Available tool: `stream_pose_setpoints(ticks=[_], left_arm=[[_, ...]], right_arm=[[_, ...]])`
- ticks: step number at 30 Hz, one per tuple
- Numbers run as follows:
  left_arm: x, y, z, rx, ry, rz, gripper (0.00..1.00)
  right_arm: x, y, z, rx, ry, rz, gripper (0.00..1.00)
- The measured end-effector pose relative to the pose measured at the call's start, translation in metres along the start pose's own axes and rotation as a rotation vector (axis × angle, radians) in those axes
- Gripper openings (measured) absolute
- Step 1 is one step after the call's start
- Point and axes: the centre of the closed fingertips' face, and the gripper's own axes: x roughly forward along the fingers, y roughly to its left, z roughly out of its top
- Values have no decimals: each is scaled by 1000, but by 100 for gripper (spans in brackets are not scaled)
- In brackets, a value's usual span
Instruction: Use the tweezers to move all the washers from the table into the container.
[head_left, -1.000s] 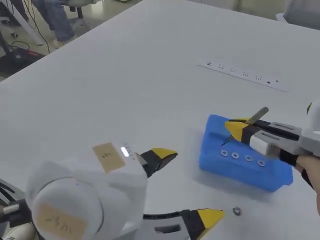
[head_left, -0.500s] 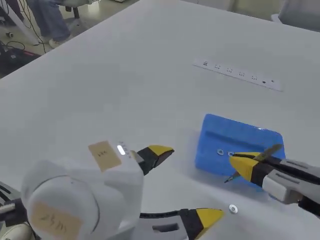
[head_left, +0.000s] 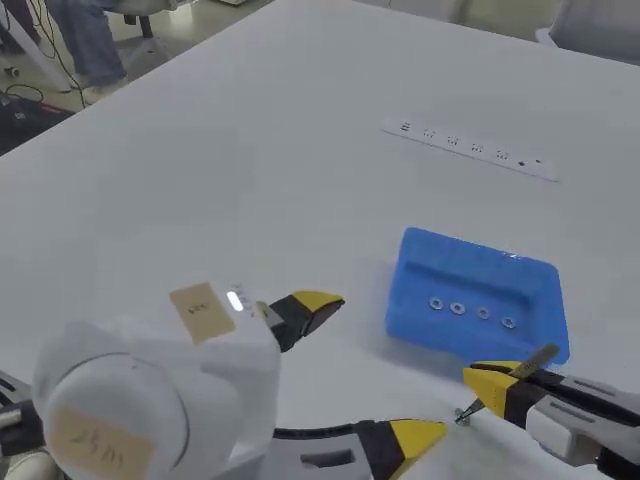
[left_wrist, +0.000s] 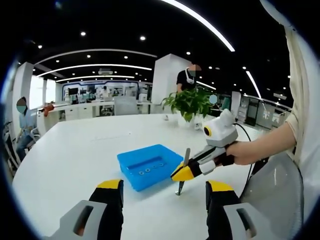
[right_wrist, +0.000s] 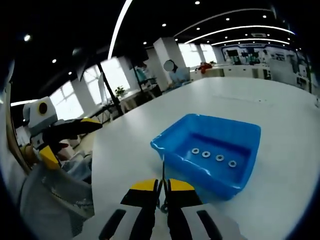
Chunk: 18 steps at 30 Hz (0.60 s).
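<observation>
The blue container (head_left: 478, 262) sits on the white table with several washers (head_left: 457, 308) in a row inside it. My right gripper (head_left: 492, 385) is shut on the tweezers (head_left: 530, 362) just in front of the container's near wall. The tweezer tip touches down at a loose washer (head_left: 463, 416) on the table. In the right gripper view the tweezers (right_wrist: 162, 175) stick out between the closed jaws toward the container (right_wrist: 172, 142). My left gripper (head_left: 368, 372) stands open to the left, holding nothing. In the left gripper view my left gripper (left_wrist: 165, 192) faces the right gripper (left_wrist: 192, 170).
A white power strip (head_left: 470, 150) lies on the table beyond the container. The table (head_left: 250, 150) is broad and white. A potted plant (left_wrist: 190, 102) and standing people are in the background past the table's far edge.
My right gripper has carried the tweezers from above the container back toward me and down to the table in front of it, by the loose washer. The left gripper has stayed put.
</observation>
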Motion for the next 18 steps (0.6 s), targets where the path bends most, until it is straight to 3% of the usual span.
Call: stream_pose_setpoints(ticks=[4, 8, 9, 11, 14, 18], left_arm=[[0, -1, -1, 7, 4, -2, 67], [0, -1, -1, 10, 5, -2, 67], [0, -2, -1, 11, 5, -3, 67], [1, -3, 0, 22, 8, -4, 67], [2, -7, 0, 31, 10, -22, 67], [5, -11, -3, 58, 32, -35, 69]], right_arm=[[0, 8, -1, -73, 19, 5, 4], [3, 16, -6, -192, 53, 23, 4], [5, 18, -8, -253, 65, 24, 4], [7, 18, -8, -312, 65, 5, 4], [8, 18, -9, -349, 60, -3, 3], [7, 18, -9, -336, 46, -3, 3]])
